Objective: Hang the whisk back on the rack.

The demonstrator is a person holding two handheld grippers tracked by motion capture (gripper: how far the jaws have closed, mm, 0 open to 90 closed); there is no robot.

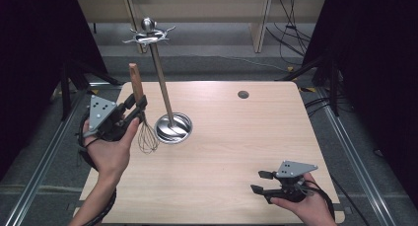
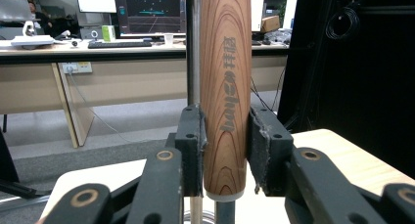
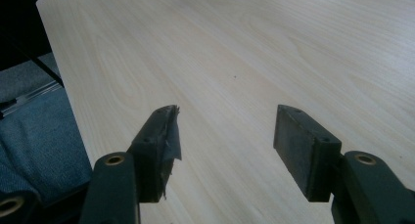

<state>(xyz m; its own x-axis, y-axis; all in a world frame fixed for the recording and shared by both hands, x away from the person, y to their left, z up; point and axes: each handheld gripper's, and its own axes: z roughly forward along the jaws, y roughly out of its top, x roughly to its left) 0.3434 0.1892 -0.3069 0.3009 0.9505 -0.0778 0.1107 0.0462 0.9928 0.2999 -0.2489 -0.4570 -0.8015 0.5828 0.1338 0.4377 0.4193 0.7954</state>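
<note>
Whisk pinched upright in my left jaws, beside the stand

My left gripper (image 2: 225, 150) clamps the whisk (image 1: 143, 118) by its wooden handle, wires hanging just above the bench (image 1: 236, 152); I judge it could twist and knock the stand (image 1: 165, 88) close by. My right gripper (image 3: 225, 145) idles with jaws spread. One whisk, one stand

Dark print is running lengthwise along the wooden whisk handle (image 2: 224, 92): Latin letters followed by two characters, too stylised to be reading with certainty.
</note>
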